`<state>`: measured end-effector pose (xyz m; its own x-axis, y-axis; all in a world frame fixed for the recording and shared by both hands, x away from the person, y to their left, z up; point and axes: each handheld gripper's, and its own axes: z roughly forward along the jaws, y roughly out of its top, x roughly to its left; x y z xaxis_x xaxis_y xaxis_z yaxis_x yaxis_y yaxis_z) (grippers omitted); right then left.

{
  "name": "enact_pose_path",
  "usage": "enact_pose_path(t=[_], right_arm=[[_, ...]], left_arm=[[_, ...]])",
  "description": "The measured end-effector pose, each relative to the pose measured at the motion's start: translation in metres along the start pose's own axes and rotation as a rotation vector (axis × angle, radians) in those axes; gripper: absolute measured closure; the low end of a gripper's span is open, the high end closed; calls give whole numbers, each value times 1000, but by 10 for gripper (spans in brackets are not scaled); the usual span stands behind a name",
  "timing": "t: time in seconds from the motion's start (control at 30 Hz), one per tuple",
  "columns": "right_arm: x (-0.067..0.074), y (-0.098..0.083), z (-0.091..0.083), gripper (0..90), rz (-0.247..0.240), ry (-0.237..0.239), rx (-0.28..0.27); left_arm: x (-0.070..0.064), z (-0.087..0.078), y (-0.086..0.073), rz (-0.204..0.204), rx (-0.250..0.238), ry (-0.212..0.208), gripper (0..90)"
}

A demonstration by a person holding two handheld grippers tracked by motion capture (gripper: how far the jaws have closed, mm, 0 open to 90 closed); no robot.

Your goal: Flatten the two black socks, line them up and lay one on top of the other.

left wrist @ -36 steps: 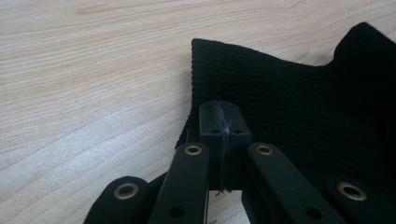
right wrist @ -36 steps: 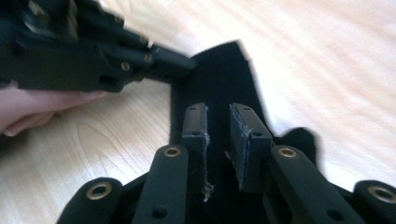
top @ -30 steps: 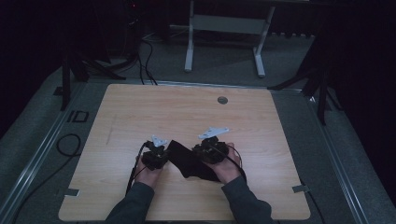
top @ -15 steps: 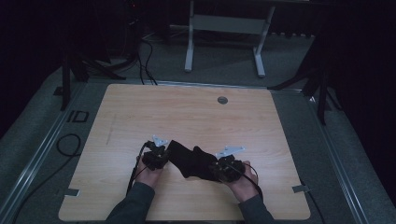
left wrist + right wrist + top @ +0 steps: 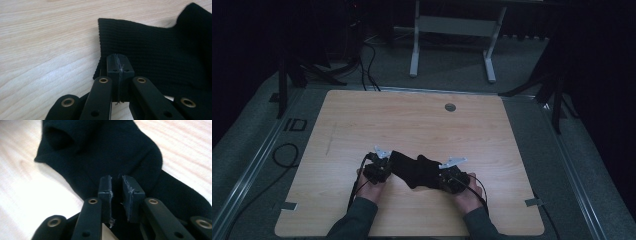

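Sock: black sock [image 5: 417, 171] lies flat on the surface [image 5: 412, 120], near its front edge, stretched between both claws.
Left claw: left claw [image 5: 117, 65] is clamped tight on the ribbed cuff edge.
Right claw: right claw [image 5: 117, 185] has just been closing, with dark knit in the narrow gap; pads look to be pinching the foot end, though the hold seems thin.
Risk: that thin pinch could slip if the sock is lifted or pulled taut; a hard pull might also tug the cuff free.
Around: a round grommet [image 5: 450, 107] sits well apart; trailing cable [image 5: 357, 182] by the left hand.
Obstacles: none near the sock.
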<state>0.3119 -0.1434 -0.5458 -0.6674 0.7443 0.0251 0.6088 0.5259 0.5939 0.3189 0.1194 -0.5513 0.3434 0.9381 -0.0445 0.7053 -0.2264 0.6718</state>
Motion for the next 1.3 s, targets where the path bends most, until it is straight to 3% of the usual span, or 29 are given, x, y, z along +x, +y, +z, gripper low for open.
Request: enact_pose_path(t=[0.3,0.43,0.47,0.67,0.97,1.13,1.3], right_arm=[[-9,14,6,858,-7,-15,18],[-9,14,-8,859,0,5,-25],[-11,15,-19,858,1,6,-48],[-15,15,-48,859,-1,15,-104],[-26,13,-78,868,12,-5,-156],[-30,10,-80,870,37,9,-155],[-27,-1,-67,870,20,0,-94]], left_arm=[[2,-5,-6,-28,1,-4,900],[2,-5,-6,-28,0,-3,900],[3,-5,-6,-35,0,-8,900],[4,-5,-6,-43,0,-16,900],[5,-5,-6,-55,-2,-28,900],[8,-5,-6,-70,3,-44,900],[8,-5,-5,-70,6,-45,900]])
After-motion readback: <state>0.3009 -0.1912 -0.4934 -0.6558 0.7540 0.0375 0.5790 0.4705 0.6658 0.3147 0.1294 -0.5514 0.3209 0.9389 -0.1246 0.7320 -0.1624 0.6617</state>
